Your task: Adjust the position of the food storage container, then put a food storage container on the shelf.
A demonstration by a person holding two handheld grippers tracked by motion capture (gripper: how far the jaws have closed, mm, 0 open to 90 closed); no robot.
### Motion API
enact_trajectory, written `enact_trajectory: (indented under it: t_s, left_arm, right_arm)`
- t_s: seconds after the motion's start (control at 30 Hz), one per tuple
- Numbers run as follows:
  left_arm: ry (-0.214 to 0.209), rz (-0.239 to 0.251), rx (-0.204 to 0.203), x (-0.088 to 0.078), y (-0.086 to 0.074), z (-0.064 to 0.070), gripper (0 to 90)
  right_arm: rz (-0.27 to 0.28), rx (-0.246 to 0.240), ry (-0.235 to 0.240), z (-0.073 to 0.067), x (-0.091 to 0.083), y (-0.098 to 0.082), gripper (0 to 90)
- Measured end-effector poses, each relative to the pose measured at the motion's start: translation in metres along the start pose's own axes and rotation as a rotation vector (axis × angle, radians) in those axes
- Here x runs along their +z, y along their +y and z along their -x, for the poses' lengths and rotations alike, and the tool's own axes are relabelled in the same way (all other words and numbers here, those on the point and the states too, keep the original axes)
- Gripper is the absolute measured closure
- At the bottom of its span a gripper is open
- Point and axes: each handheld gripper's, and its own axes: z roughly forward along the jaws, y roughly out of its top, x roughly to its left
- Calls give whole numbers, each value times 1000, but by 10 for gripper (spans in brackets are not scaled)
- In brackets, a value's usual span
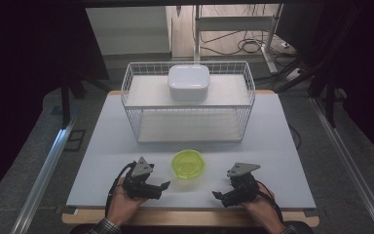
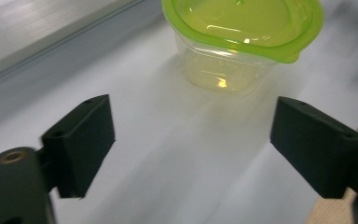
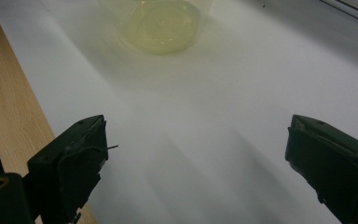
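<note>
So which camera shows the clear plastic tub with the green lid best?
The left gripper view: clear plastic tub with the green lid appears close, lid and wall visible. High view shows its lid from above; right gripper view shows its lower part.

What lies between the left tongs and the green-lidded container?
Nothing: in the left gripper view, bare white tabletop runs from the open left tongs to the green-lidded container. The high view shows the same gap.
</note>
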Motion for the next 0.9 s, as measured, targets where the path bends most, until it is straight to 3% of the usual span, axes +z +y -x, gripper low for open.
enact_trajectory:
  t_s: [0.13, 0.27, 0.43, 0.9]
  left_arm:
    - [-3, 12, 3, -5, -6, 2, 93]
    - [31, -7, 31, -8, -14, 6, 59]
    - [25, 4, 34, -15, -22, 9, 42]
    - [15, 22, 50, -17, -25, 9, 6]
  right_arm:
    - [1, 0, 0, 0, 0, 0, 59]
    - [1, -2, 0, 0, 0, 0, 58]
    - [0, -3, 1, 0, 0, 0, 58]
    - [26, 29, 7, 3, -1, 1, 19]
